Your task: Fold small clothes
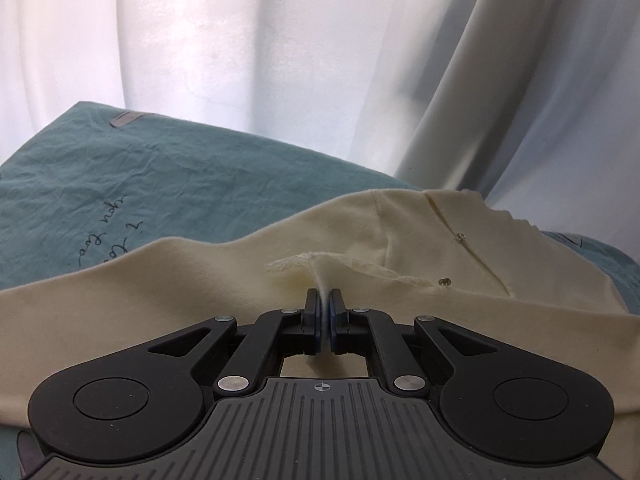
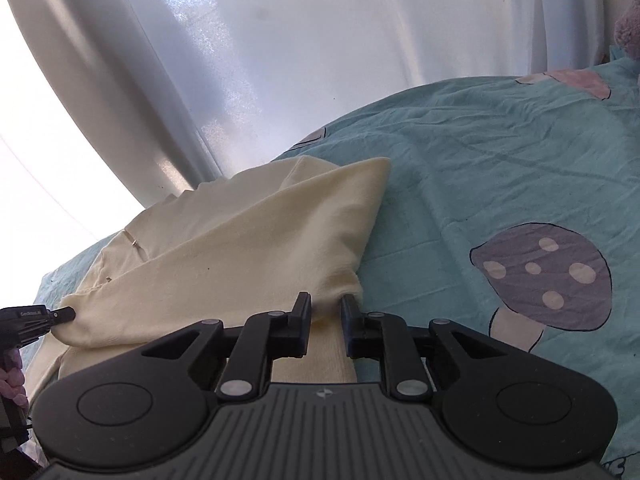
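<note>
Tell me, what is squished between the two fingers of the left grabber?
A pinched fold of the cream garment sits between the shut left gripper's pads. The left wrist view shows it best.

both wrist cameras look forward and down along their fingers, close over the bed (image 2: pixel 500 168); both views share the cream garment (image 1: pixel 400 216) (image 2: pixel 240 248) and white curtain (image 1: pixel 200 40) (image 2: pixel 320 40).

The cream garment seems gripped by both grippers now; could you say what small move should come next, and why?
Probably lift both together: the left gripper is shut on the cream garment, the right gripper pinches its folded corner.
</note>
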Demonstrator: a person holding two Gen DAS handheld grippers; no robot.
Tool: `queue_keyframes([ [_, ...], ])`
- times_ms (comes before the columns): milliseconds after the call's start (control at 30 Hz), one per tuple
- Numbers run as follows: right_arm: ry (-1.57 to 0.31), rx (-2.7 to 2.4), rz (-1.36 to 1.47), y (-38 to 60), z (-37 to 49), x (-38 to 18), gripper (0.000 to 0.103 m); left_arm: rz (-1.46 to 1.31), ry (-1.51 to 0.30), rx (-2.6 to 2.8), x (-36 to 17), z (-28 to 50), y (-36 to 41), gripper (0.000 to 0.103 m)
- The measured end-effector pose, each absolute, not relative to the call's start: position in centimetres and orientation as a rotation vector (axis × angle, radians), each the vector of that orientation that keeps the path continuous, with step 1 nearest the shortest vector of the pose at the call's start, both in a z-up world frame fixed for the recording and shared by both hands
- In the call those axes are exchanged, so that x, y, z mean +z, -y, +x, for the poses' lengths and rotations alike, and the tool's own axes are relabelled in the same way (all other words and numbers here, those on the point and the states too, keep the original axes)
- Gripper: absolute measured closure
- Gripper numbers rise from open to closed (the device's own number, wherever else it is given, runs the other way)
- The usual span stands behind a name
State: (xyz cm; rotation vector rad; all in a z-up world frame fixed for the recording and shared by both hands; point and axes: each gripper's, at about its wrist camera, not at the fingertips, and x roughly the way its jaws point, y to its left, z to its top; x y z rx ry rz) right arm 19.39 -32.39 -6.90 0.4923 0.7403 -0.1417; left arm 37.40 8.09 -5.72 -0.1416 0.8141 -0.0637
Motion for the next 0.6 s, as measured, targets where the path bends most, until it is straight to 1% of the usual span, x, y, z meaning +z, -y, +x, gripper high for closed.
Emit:
queue_keyframes([
  [167,-0.693,-0.152,0.48,32.7,18.6,-5.0,0.087,-0.132,-0.806,-0.047,-5.7,37.5,-8.2,0.097],
  [267,-0.695,-0.14,0.409,32.0,19.9,-4.6,0.087,-0.135,-0.808,-0.043,-5.9,37.4,-8.2,0.097],
  [467,-0.765,-0.115,0.261,29.8,22.6,-7.1,0.088,-0.153,-0.801,-0.031,-5.5,37.2,-8.8,0.097],
  [600,-0.777,-0.114,0.185,29.1,23.2,-7.2,0.087,-0.158,-0.786,0.007,-4.9,36.8,-9.9,0.097],
])
